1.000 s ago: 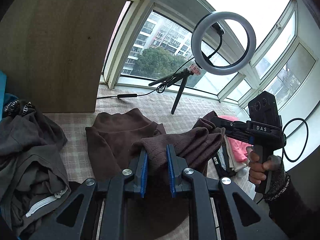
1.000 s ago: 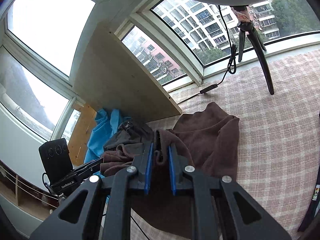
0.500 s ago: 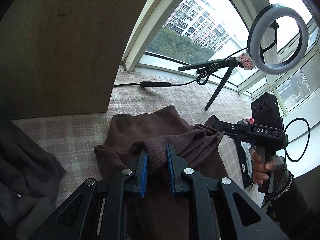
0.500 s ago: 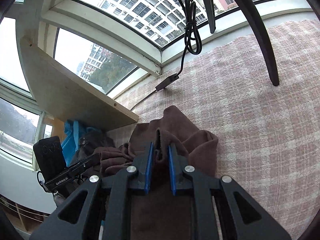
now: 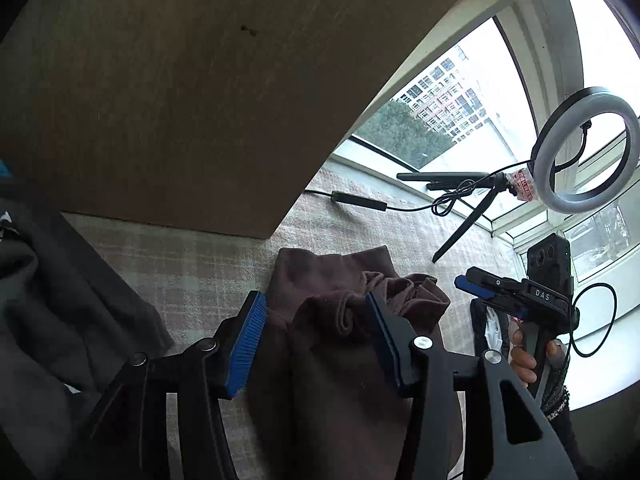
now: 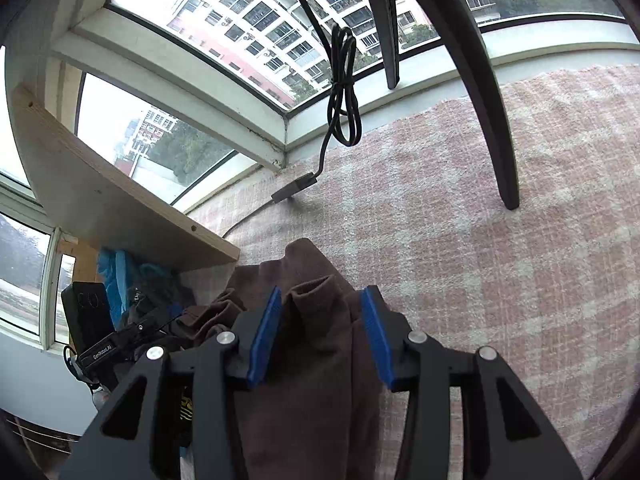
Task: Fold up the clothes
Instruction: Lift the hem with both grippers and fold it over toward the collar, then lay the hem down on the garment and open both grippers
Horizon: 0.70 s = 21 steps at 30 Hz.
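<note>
Both jaws opened, released | brown garment long axis toward window

- checked blanket: bare and open to the right of the brown garment, free passage up to the window sill.
- tripod leg: stands on the blanket ahead and right, crossing that open stretch; a second leg rests at the sill.
- ring light: hangs above the tripod, well over the surface.
- bundled cable: dangles near the window corner, its inline box lying on the blanket.
- wooden board: leans as a wall on the left, closing that side.
- dark clothes pile: fills the left near corner beside the garment.
</note>
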{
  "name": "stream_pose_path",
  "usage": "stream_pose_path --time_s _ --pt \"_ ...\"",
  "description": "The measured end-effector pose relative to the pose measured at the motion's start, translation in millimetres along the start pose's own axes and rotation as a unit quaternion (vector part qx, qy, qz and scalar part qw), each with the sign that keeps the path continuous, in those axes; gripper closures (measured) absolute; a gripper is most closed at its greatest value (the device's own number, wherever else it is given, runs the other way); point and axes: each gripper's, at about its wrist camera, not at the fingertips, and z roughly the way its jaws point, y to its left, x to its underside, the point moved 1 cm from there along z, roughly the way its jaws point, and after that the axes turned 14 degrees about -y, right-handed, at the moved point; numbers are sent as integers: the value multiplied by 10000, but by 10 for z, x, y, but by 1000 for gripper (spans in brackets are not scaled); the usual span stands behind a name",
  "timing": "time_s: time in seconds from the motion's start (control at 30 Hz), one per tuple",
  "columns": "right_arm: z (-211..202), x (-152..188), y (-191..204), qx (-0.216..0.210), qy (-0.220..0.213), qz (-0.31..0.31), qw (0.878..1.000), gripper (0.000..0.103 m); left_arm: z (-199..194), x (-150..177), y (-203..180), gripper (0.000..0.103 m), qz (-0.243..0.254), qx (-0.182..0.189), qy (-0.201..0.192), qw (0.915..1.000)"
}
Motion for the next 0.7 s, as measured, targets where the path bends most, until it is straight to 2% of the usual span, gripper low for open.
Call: stream_pose_path --time_s 0.07,0.13,0.3,0.4,0.43,0.47,0.5,0.53,0.57,0.6,0.7 --pt "-102 44 46 -183 -34 -351 9992 58 -75 21 -19 52 243 100 -110 9996" --pt "-91 131 70 -70 30 -800 9968 58 -15 81 -70 52 585 117 -71 9982" --pt "260 305 95 -170 473 -1255 9908 58 434 183 -170 52 1274 -237 332 9910" --pt "434 337 102 -142 623 -1407 9880 58 630 250 -236 52 1445 -179 508 9880" --pt "452 338 110 -179 618 -1460 9872 58 672 269 -259 55 1515 -166 515 9870" --pt "479 338 118 -217 579 -1510 9866 58 701 283 -276 63 1584 -176 485 9860" --pt "501 338 124 -251 538 -1550 9861 58 723 290 -275 74 1583 -175 475 9861" --pt "513 337 130 -277 495 -1571 9860 59 742 294 -260 94 1521 -167 496 9870" --pt "525 336 132 -304 467 -1576 9859 70 741 293 -240 95 1436 -173 483 9883" --pt "526 332 128 -331 465 -1541 9864 88 710 289 -226 95 1341 -155 438 9899" --pt "447 290 122 -363 373 -1418 9885 90 450 253 -191 96 1042 -267 166 9941"
